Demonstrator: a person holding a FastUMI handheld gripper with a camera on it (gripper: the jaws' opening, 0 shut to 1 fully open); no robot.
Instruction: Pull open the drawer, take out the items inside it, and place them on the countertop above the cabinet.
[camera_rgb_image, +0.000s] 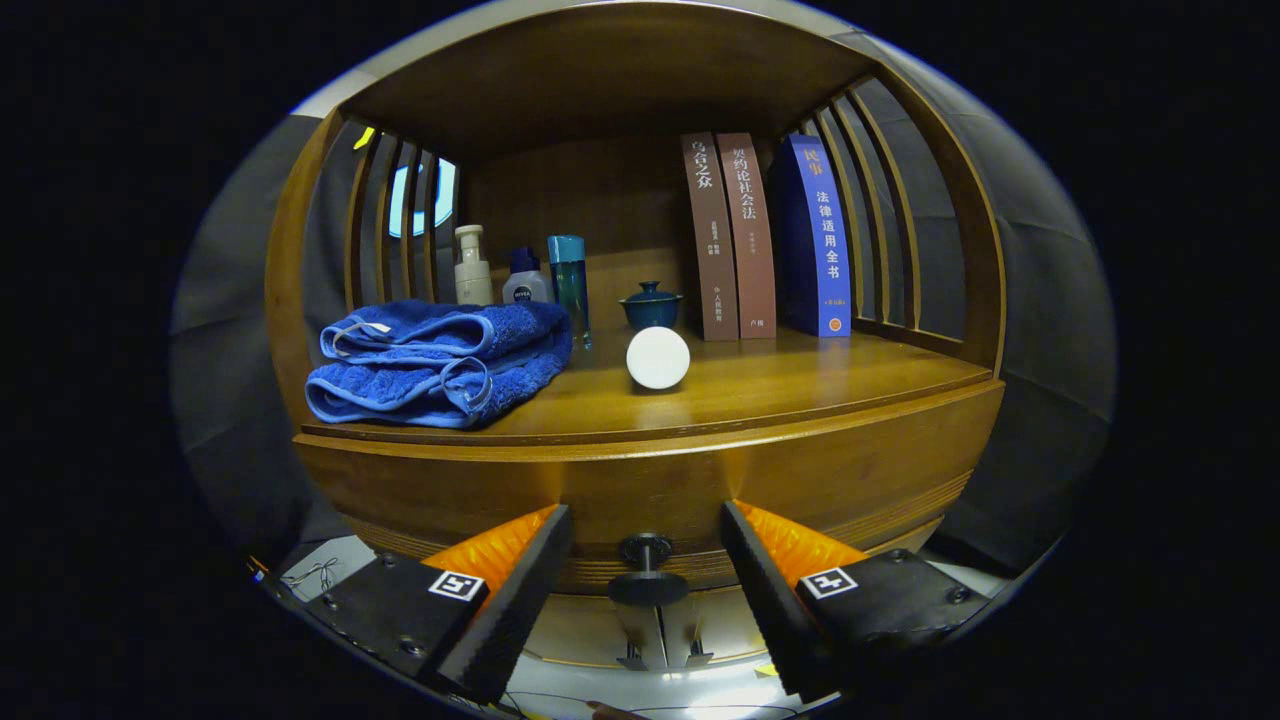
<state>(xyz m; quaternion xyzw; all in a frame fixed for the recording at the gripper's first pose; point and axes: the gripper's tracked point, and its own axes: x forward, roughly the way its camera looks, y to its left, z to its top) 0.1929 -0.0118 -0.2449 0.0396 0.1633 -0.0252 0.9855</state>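
A wooden cabinet faces me, its drawer front (650, 490) shut under the countertop (800, 385). A small dark round knob (646, 552) sticks out of the drawer's lower middle. My gripper (646, 545) is open, with one finger on each side of the knob and a gap to it on both sides. On the countertop lie a folded blue towel (440, 362) at the left and a white round object (658, 357) near the middle. What is inside the drawer is hidden.
At the back of the shelf stand three bottles (520, 270), a small dark blue lidded cup (650, 305) and three upright books (765, 240). Slatted wooden sides (395, 225) close the shelf left and right, with a wooden top above.
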